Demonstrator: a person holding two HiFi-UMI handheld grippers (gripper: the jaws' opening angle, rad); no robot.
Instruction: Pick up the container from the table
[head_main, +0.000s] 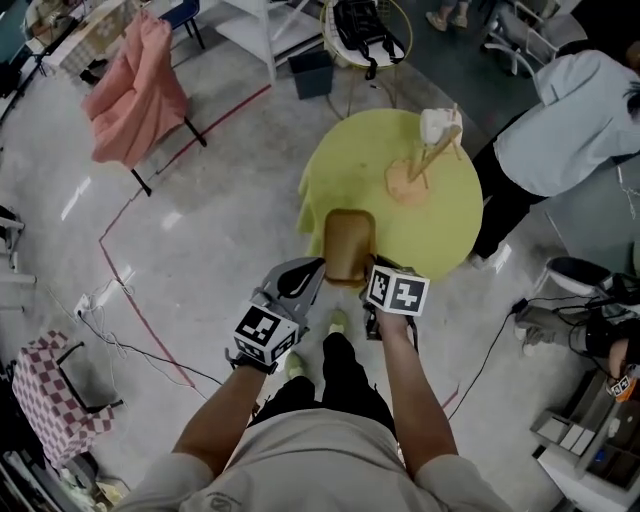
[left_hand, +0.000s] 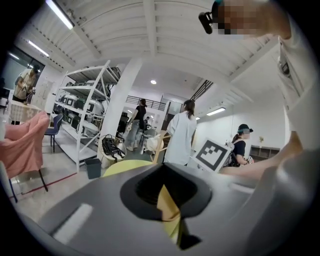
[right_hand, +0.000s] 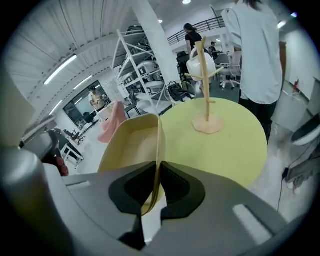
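Note:
A tan, rounded-rectangular container (head_main: 350, 240) hangs over the near edge of the round yellow-green table (head_main: 445, 235). My right gripper (head_main: 368, 276) is shut on its right wall. In the right gripper view that thin wall (right_hand: 158, 150) stands edge-on between the jaws of the right gripper (right_hand: 157, 185). My left gripper (head_main: 318, 272) sits against the container's left side. In the left gripper view a tan sliver of the container (left_hand: 166, 202) shows pinched in the left gripper (left_hand: 169, 197).
A wooden mug tree (head_main: 422, 165) holding a white mug (head_main: 436, 125) stands on the table's far half. A person in a white shirt (head_main: 570, 110) stands at the table's right. A pink cloth over a chair (head_main: 135, 90) is at far left, with cables on the floor (head_main: 110, 330).

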